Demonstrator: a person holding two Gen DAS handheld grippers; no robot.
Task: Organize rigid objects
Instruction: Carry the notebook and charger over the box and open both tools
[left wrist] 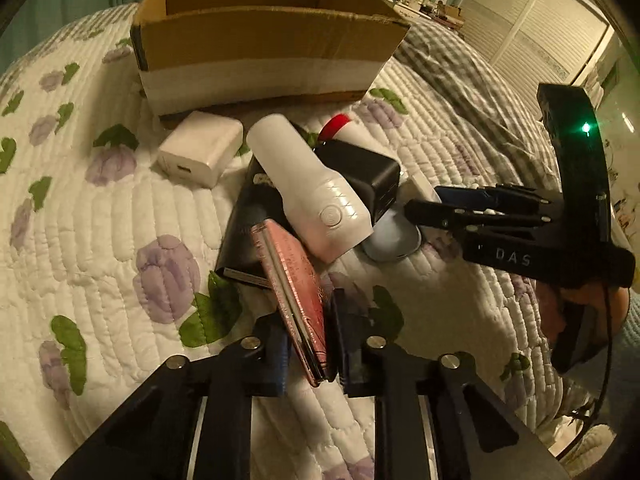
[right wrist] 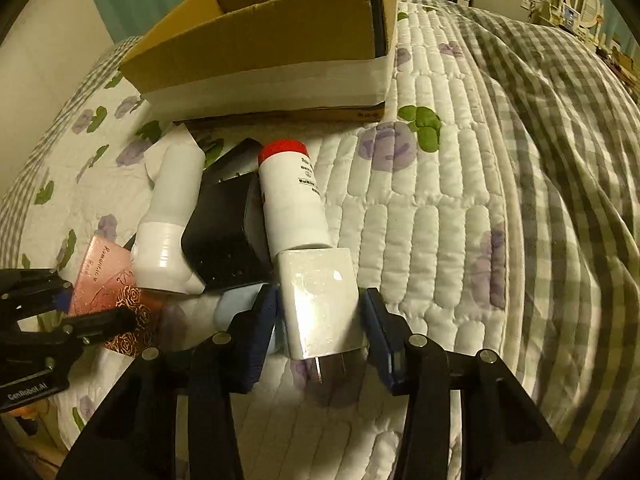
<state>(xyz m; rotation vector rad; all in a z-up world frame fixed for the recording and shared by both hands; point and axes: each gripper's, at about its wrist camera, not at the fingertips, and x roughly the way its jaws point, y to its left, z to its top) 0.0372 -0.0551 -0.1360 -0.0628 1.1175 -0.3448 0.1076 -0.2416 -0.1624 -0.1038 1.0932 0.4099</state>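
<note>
A pile lies on the quilted bed in front of an open cardboard box [left wrist: 256,48]. My left gripper [left wrist: 306,344] is shut on a flat pink rose-print box [left wrist: 298,292], seen edge-on; it also shows in the right wrist view [right wrist: 110,280]. My right gripper [right wrist: 320,320] is open, its fingers either side of a white plug adapter [right wrist: 320,300] with small gaps. In the pile are a white torch-like device [left wrist: 308,192], a black charger block [left wrist: 360,176], a white bottle with a red cap [right wrist: 292,200], a pale blue round object [left wrist: 394,242] and a second white adapter [left wrist: 200,154].
The cardboard box [right wrist: 280,52] stands at the far side of the pile. A grey checked blanket [right wrist: 560,160] lies bunched on the right. A wardrobe [left wrist: 540,28] and cluttered furniture stand beyond the bed.
</note>
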